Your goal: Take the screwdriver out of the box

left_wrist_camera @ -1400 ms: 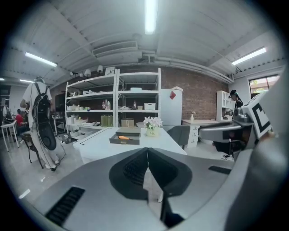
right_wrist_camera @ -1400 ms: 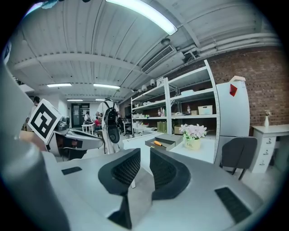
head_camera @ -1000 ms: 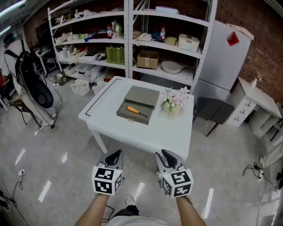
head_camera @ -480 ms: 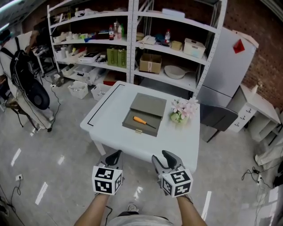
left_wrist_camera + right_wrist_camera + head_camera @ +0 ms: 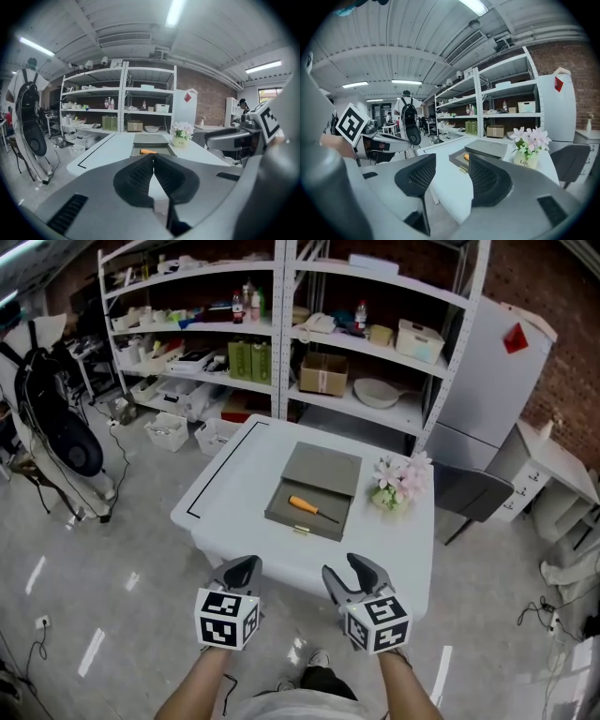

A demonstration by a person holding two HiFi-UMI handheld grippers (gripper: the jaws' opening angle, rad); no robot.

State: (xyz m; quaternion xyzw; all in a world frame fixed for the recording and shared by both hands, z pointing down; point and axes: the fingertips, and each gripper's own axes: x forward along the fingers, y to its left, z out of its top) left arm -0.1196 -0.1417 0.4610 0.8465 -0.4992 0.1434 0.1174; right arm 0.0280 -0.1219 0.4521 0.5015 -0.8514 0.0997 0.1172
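We held both grippers short of the worktop (image 5: 234, 495), well apart from the box (image 5: 302, 526). The right gripper's (image 5: 347, 571) jaws were opening, empty, likely readying for the screwdriver (image 5: 312, 509) lying inside; the left gripper's (image 5: 241, 569) jaws met, empty.

The place is shown to be a storeroom-like workshop or lab: white metal shelving (image 5: 284, 334) is loaded with a cardboard box (image 5: 321, 374), bottles (image 5: 248, 360) and bins (image 5: 169, 430), and is set against a brick wall (image 5: 553, 277). A polished grey floor (image 5: 103, 568), a white counter (image 5: 234, 493) in the open middle, and strip lights (image 5: 174, 11) under a ribbed ceiling (image 5: 117, 18) are also seen.
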